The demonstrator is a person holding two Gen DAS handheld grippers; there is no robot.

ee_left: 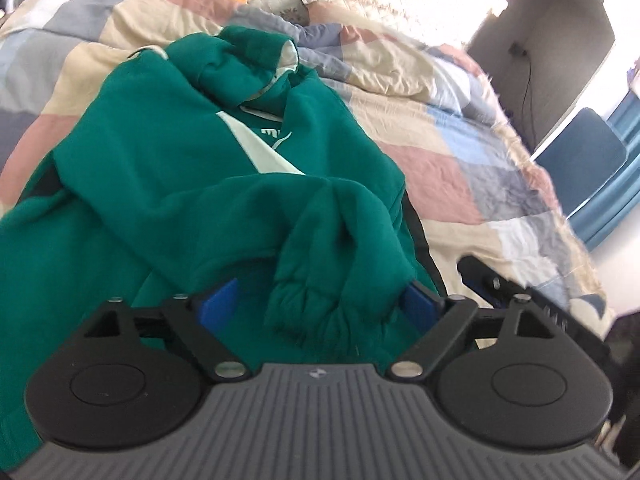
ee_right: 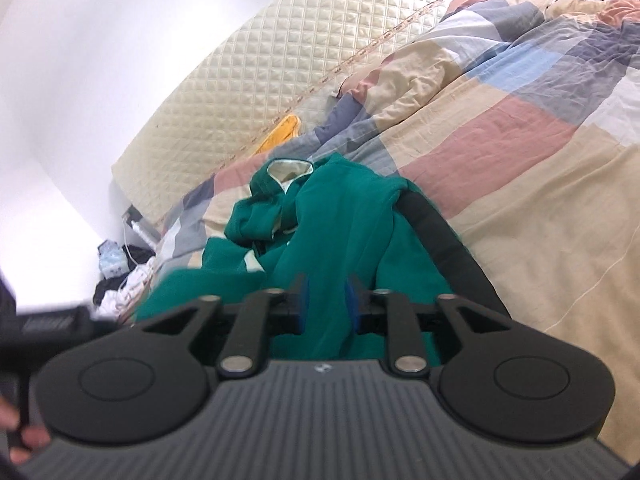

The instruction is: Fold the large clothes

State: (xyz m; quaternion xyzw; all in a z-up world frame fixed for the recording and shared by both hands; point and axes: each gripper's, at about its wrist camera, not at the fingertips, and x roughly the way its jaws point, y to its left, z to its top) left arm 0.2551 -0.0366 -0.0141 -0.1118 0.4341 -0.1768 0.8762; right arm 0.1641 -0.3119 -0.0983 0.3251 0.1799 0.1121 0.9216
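Observation:
A green hoodie (ee_left: 160,168) with a white stripe and a black side band lies on the patchwork quilt (ee_left: 460,152), hood at the far end. A sleeve with its ribbed cuff (ee_left: 304,312) is folded across the body. My left gripper (ee_left: 316,300) is open, its blue pads wide apart on either side of the cuff. In the right wrist view the hoodie (ee_right: 344,216) lies bunched, and my right gripper (ee_right: 326,306) is shut on a fold of its green fabric. The right gripper also shows in the left wrist view (ee_left: 520,300), beside the hoodie's right edge.
A cream quilted headboard (ee_right: 248,80) runs behind the bed. A yellow cloth (ee_right: 280,132) lies near it. A blue chair (ee_left: 580,160) stands to the bed's right. Clutter and cables (ee_right: 120,264) lie on the floor to the left.

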